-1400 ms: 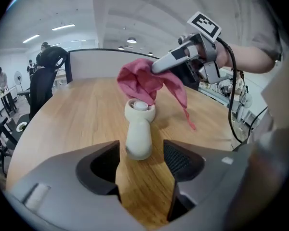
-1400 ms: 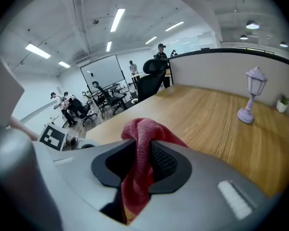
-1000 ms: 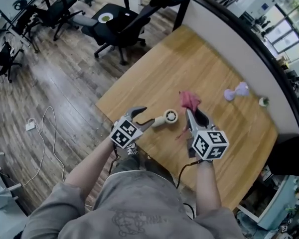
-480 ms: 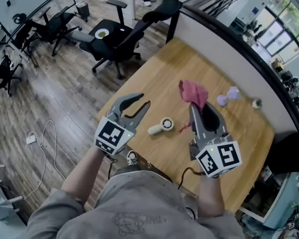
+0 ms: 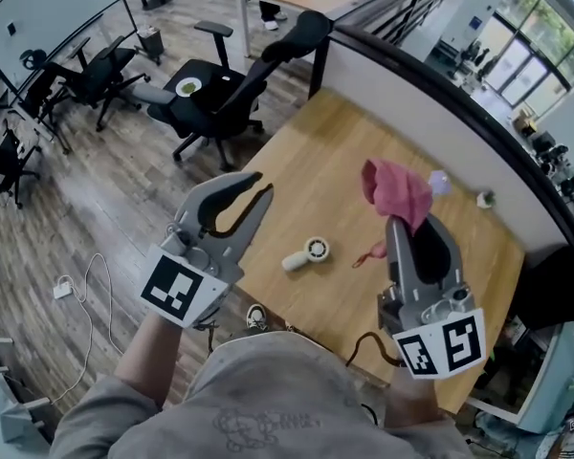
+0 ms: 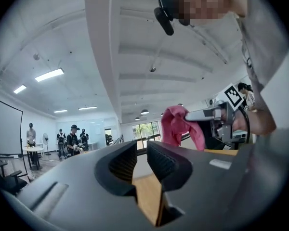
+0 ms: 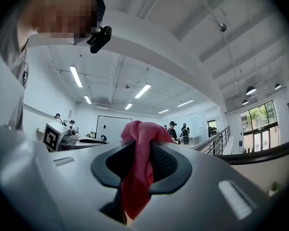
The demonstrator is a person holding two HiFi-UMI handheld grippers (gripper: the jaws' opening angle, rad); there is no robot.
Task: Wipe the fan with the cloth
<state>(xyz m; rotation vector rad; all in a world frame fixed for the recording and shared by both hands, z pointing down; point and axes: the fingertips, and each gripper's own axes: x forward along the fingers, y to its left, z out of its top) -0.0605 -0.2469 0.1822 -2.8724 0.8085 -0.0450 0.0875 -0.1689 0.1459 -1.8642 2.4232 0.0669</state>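
A small cream hand-held fan [image 5: 306, 253] lies on the wooden table [image 5: 344, 170], well below both grippers and touched by neither. My left gripper [image 5: 260, 185] is raised at the left and points level. Its jaws are closing to a narrow gap, and the left gripper view [image 6: 142, 158] shows nothing between them. My right gripper [image 5: 407, 222] is raised at the right, shut on a pink cloth [image 5: 397, 191]. The cloth [image 7: 140, 143] bunches above the pads and hangs down between them. From the left gripper view the cloth [image 6: 176, 125] is seen hanging at the right gripper's tips.
A purple object [image 5: 438, 182] and a small green-and-white thing [image 5: 484, 199] sit near the table's far edge, along a dark-topped partition [image 5: 430, 84]. Black office chairs [image 5: 220, 65] stand on the wood floor at left, with a cable [image 5: 77, 275] lying there. Several people stand far off.
Both grippers have risen from table height towards the head camera, the right one carrying the cloth up. The left jaws have narrowed from wide open. The fan stays on the table.
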